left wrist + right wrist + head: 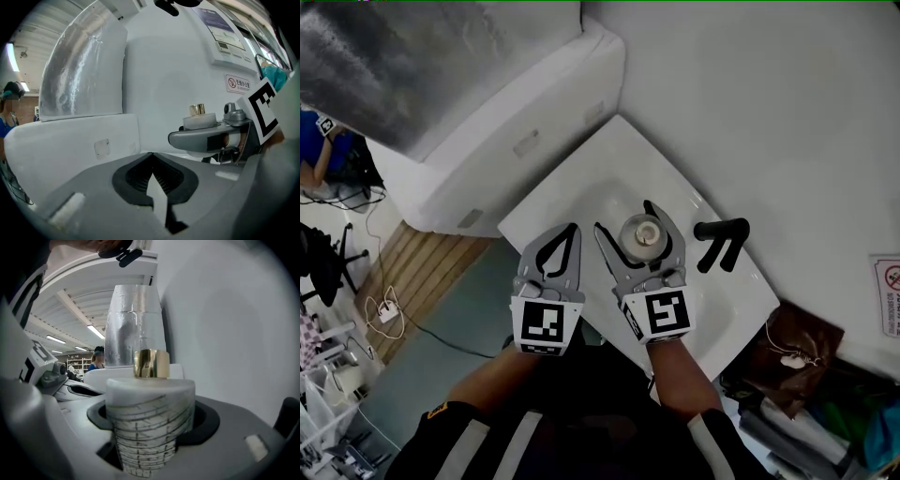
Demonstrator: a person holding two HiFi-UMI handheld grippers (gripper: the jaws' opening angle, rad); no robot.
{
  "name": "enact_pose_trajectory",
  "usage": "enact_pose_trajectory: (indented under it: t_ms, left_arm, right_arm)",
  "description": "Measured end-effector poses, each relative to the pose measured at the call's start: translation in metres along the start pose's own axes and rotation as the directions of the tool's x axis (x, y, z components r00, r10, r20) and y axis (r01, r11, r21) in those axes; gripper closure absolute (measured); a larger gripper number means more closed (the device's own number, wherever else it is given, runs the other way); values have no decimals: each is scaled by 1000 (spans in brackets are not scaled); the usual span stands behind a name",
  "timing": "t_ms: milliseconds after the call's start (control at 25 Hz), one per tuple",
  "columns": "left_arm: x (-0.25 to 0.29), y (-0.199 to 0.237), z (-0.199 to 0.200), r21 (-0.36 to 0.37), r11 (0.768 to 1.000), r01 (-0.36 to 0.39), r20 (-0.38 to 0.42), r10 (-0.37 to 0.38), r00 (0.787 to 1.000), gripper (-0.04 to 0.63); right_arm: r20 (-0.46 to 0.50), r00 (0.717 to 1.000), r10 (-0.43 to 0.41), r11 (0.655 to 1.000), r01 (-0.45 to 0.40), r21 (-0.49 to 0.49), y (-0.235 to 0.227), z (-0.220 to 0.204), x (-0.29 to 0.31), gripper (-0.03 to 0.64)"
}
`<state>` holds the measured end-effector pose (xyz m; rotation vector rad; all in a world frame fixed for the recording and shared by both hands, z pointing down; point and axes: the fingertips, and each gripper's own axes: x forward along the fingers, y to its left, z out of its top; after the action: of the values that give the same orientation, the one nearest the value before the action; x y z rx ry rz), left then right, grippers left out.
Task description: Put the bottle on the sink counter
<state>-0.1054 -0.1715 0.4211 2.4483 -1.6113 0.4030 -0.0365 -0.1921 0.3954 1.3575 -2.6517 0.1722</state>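
Over the white sink, furthest left of the black tap (722, 242), my left tongs (573, 227) are pinched shut on nothing. Closer in, just left of the tap, my right tongs (626, 217) clasp the bottle (643, 234) upright round its marbled white body, gold neck on top, the jaws spread wide to take its girth.

I judge the job part done. The bottle is picked up and brought over the sink, but it sits in my grip above the basin (605, 199), left of the tap, and not on the flat of the bench (581, 169). I cannot tell whether its base touches anything. What is left is to carry it to the rim, set it down and let go.

The bottle's body is opaque, so I cannot see what it holds. The part of the basin that shows past my tongs looks bare, and the rest is covered by them.
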Motion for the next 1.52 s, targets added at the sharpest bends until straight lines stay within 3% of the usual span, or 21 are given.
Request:
enact_pose_trajectory:
  t_ms: [800, 1520]
  left_arm:
    - [107, 47, -38, -8, 999, 47, -98, -47, 994, 596]
    - [153, 59, -52, 17, 993, 114, -153, -110, 982, 596]
  right_arm:
    - [-33, 995, -90, 996, 91, 16, -61, -47, 129, 278]
    - [-124, 981, -151, 987, 157, 38, -92, -105, 185, 279]
